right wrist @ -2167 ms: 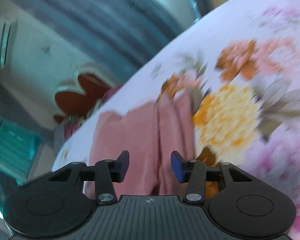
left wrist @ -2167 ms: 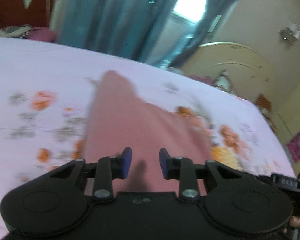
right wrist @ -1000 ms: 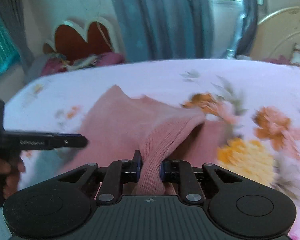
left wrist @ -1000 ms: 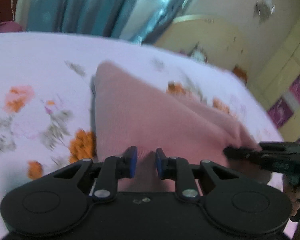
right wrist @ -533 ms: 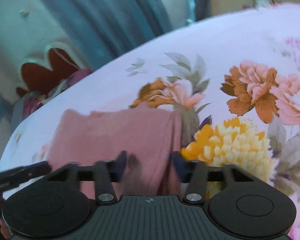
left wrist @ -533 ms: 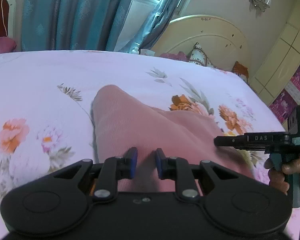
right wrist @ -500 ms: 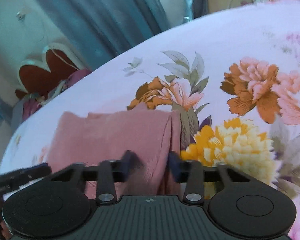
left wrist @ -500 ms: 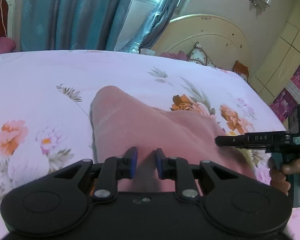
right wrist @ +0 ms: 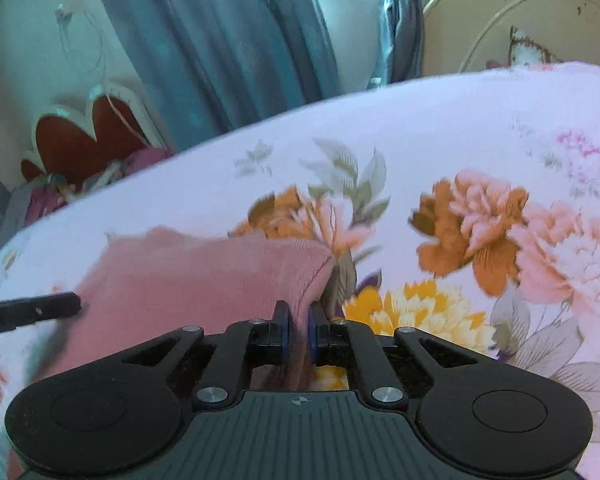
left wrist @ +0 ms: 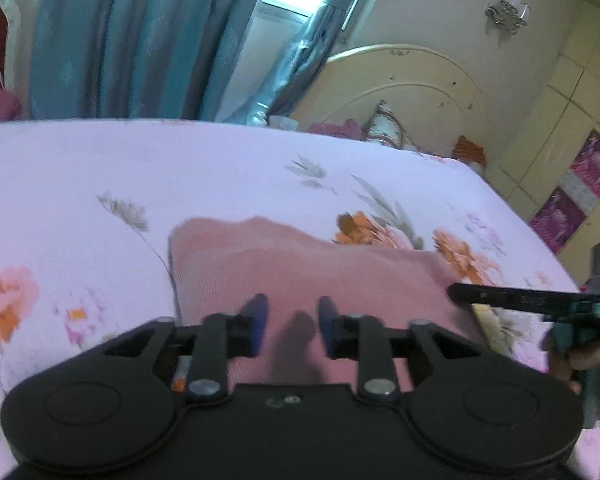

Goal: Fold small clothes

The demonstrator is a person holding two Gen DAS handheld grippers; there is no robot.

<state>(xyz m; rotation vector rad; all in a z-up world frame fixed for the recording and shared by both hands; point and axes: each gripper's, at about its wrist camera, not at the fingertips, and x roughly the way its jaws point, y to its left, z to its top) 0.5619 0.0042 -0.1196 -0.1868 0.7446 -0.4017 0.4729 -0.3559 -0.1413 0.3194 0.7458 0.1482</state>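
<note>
Left gripper (left wrist: 290, 326): jaws held apart, blue pads facing each other across a clear gap, nothing clamped between them. Right gripper (right wrist: 298, 330): jaws drawn nearly together, pinched on a fold of the pink garment (right wrist: 204, 276). In the left wrist view, the right gripper's dark finger is seen at 3 o'clock, gripped by the right hand (left wrist: 590, 360).

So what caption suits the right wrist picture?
Right claw pinching the pink garment's edge on a floral bedsheet.
</note>
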